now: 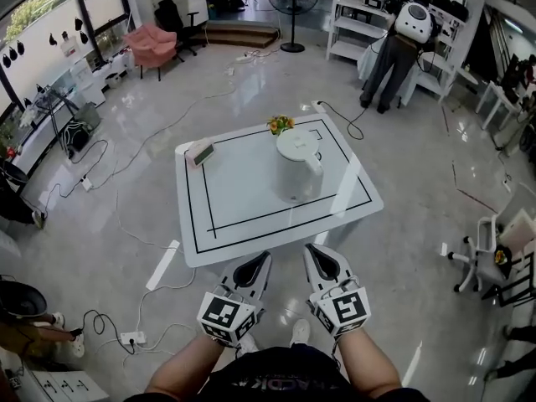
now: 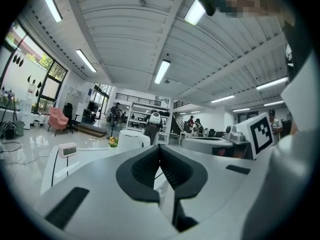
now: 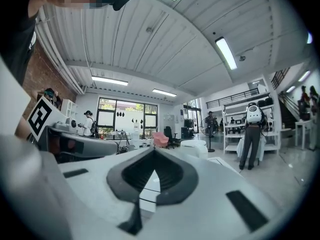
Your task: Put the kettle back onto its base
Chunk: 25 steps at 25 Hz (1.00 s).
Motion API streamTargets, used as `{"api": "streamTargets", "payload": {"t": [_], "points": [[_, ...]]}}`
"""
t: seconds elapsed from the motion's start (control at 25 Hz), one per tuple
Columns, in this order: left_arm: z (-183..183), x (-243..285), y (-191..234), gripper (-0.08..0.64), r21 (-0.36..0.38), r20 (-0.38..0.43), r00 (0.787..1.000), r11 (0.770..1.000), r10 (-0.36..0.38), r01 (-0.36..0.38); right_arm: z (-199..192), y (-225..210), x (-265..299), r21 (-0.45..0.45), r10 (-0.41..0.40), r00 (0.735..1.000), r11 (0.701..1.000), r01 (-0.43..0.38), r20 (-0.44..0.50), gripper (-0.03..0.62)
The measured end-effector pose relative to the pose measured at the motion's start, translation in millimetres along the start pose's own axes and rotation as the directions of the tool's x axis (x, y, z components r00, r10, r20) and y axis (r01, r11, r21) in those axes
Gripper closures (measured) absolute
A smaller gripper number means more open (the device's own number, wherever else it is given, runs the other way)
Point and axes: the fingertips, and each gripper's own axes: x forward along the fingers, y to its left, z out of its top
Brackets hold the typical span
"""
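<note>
A white kettle with a round lid stands on the white table, towards its far right; I cannot make out a separate base under it. My left gripper and right gripper hover side by side just short of the table's near edge, both shut and empty, well apart from the kettle. The left gripper view shows the kettle ahead beyond the shut jaws. In the right gripper view the kettle sits ahead to the right.
On the table are a small white clock at the far left and a little flower bunch behind the kettle. Cables and a power strip lie on the floor at left. A person stands by shelves far right.
</note>
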Motion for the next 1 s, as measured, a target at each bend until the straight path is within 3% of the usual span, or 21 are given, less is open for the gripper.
{"api": "streamTargets", "payload": {"t": [0.4,1.0], "points": [[-3,-9,-9,0.555,-0.030,0.009,0.998,0.998,-0.054,0.055,-3,8,-19,-0.026,-0.057,0.998,0.998,0.056,-0.037,0.592],[-3,-12,-12,0.555,-0.012,0.005,0.999,0.999,-0.047,0.047,-5,7,-22,-0.011,-0.057,0.998,0.998,0.057,-0.027,0.592]]}}
